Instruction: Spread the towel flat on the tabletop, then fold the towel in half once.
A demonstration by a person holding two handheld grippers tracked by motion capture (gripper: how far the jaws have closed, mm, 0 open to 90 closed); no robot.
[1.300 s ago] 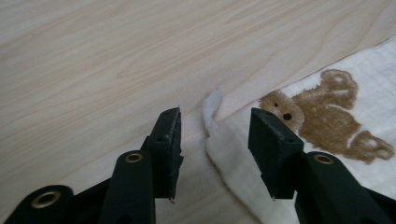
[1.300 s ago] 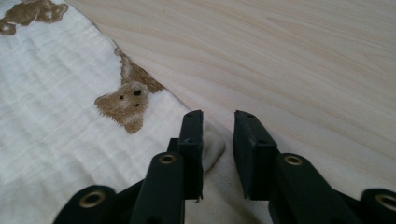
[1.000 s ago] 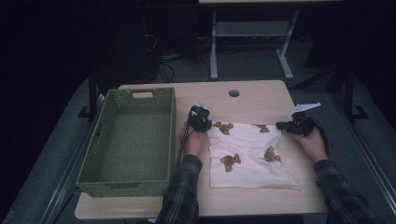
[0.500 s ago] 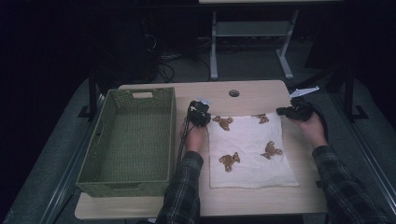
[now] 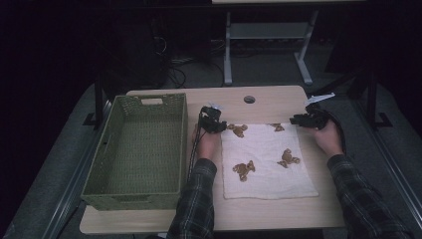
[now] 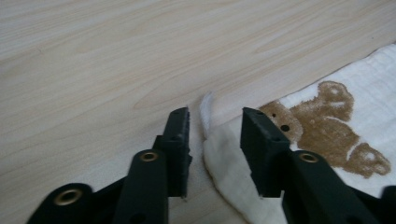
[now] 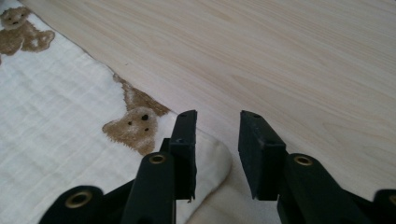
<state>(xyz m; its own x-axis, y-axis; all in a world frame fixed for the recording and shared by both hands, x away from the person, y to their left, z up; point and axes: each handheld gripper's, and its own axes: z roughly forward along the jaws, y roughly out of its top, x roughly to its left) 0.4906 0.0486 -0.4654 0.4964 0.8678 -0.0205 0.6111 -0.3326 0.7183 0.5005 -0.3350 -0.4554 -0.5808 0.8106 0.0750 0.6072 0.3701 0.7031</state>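
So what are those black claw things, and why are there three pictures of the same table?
A person sits at a wooden table and holds a grabbing tool in each hand. The left gripper and the right gripper each have two black fingers that pinch. One picture comes from a camera high above the table. The other two come from small cameras riding on the tools, looking along their fingers. On the table lies a white cloth with brown teddy bears, spread flat, and beside it stands a green woven basket. Each tool sits at a far corner of the cloth. Their fingers have just been opening. A cloth corner lies between the fingers, but they are not pinching it, so nothing is held right now.
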